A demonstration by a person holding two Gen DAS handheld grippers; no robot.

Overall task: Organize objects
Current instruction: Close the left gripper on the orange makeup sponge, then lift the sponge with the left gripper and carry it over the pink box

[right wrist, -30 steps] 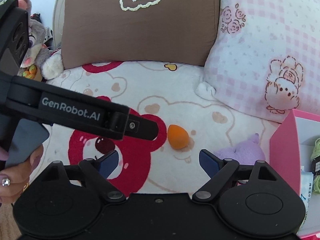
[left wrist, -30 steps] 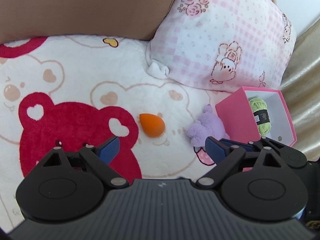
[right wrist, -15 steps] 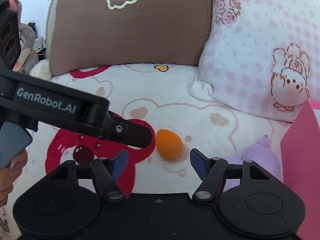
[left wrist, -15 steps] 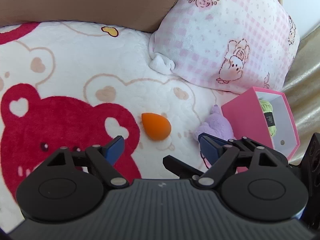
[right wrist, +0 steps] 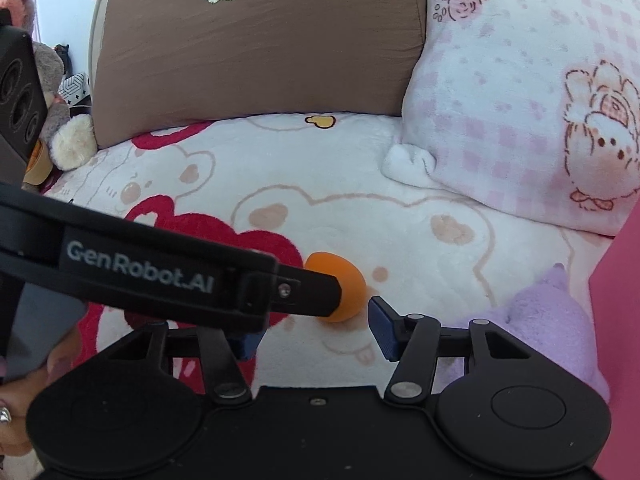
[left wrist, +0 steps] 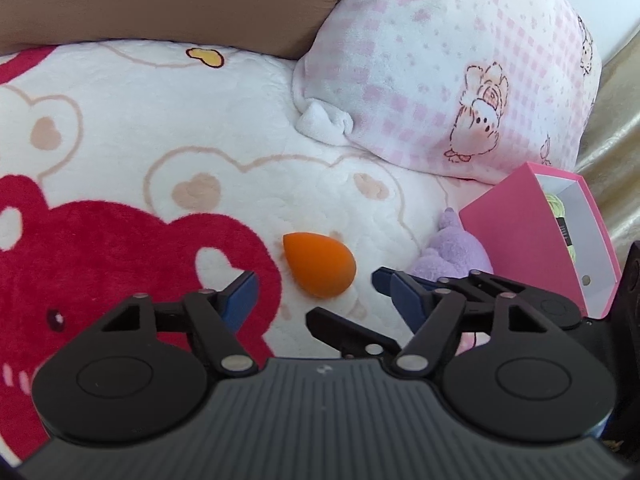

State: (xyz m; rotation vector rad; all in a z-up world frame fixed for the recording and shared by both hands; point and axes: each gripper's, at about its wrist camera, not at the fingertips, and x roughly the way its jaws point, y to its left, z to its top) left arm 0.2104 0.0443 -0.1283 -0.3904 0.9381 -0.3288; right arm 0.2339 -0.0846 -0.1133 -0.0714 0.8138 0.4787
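Orange teardrop sponge (left wrist: 320,264) lies on the bear-print blanket (left wrist: 160,128) on the bed, between and just ahead of both claws. Left claw (left wrist: 316,292): jaws partly apart and closing, sponge in the gap, pads not touching it. Right claw (right wrist: 316,332): narrower and closing, nothing gripped; the left claw's arm crosses its view. Purple plush (left wrist: 460,248) sits beside the pink box (left wrist: 516,236), which holds green yarn (left wrist: 558,206)
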